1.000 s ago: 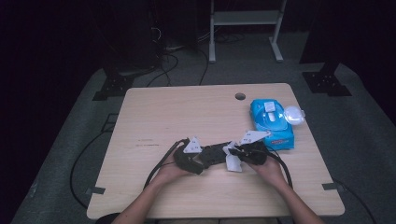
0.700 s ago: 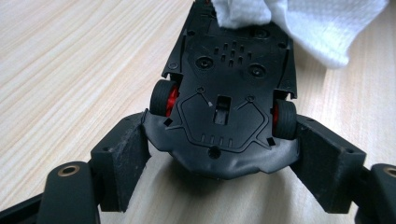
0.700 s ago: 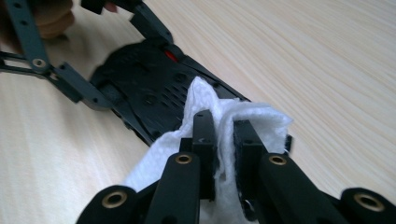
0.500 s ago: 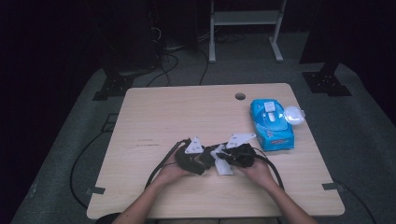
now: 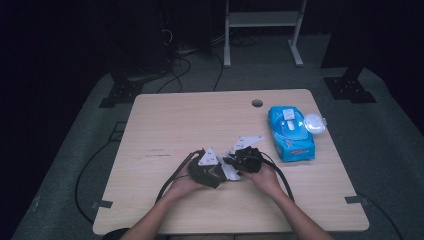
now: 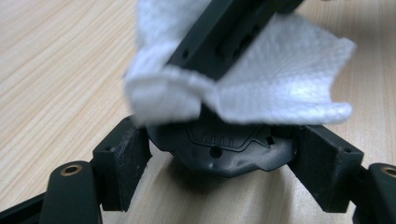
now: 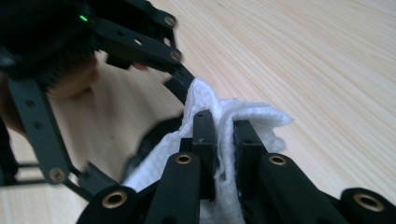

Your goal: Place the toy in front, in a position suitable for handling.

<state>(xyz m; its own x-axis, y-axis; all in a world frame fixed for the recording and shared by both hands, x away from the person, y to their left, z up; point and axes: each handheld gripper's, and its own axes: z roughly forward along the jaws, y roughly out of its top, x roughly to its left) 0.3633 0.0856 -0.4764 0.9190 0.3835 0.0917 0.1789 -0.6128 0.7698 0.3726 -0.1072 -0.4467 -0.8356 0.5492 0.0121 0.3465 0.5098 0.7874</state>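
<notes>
Nearest the person, both forearms enter over the front edge of the surface [image 5: 165, 125] and meet at its middle. The left gripper [image 5: 205, 170] has its fingers [image 6: 122, 163] spread wide on either side of a small dark rounded object [image 6: 224, 154] that lies on the wood; the left gripper view shows the pads close beside it, but contact cannot be confirmed. The right gripper [image 5: 245, 157] has its fingers [image 7: 204, 140] drawn narrow and clamped on a white wipe [image 7: 243, 116], which is bunched between the pads and draped over the dark object, just above the left gripper's spread fingers. In the high view the wipe [image 5: 229, 169] appears as a pale patch between the two grippers.

Farther back and to the right lies a blue wipes pack [image 5: 290, 132] with its flap lid open, and a small clear round cap [image 5: 314, 122] just beside it. A cable hole [image 5: 257, 103] sits near the far edge.

Judged progress: a wipe is out of the pack and applied to the object, so wiping appears under way. Finishing the wipe, disposing of it and closing the pack seem to remain.
</notes>
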